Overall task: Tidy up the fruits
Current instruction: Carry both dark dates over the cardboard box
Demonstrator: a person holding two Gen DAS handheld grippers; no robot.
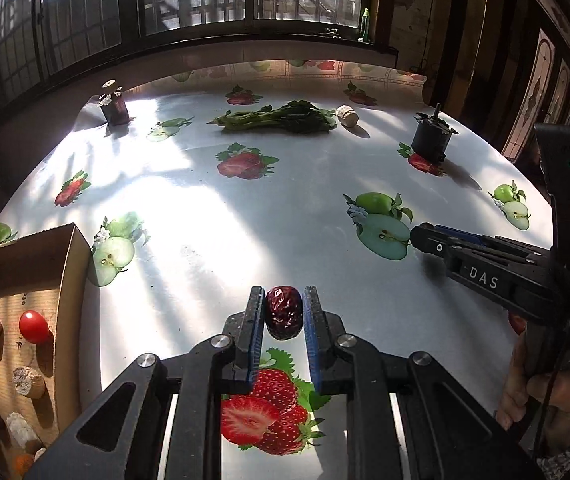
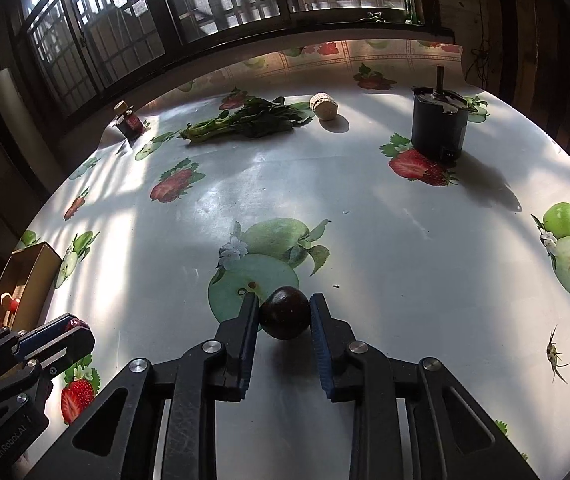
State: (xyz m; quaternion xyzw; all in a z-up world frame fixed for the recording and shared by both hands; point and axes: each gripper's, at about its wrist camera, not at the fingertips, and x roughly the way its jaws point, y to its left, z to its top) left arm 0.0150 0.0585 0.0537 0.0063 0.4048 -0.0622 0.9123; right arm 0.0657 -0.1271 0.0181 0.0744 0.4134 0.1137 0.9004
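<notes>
Your left tongs [image 1: 284, 312] pinch a wrinkled red date [image 1: 284, 311] above the table [image 1: 285, 208]; your right tongs [image 2: 284, 312] clamp a dark, round plum [image 2: 285, 312]. Both fruits are light, so squeeze gently. The cardboard box [image 1: 73, 264] sits left.

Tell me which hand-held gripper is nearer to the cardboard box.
Left. The left hand-held gripper, shut on a red date, is just right of the cardboard box; the right hand-held gripper, holding a dark round fruit, is farther right.

On the fruit-printed surface [image 1: 305, 216] lie leafy greens [image 1: 281, 118] beside a cork [image 1: 347, 115], a small dark bottle [image 1: 115, 106], and a black motor [image 1: 431, 138].
</notes>
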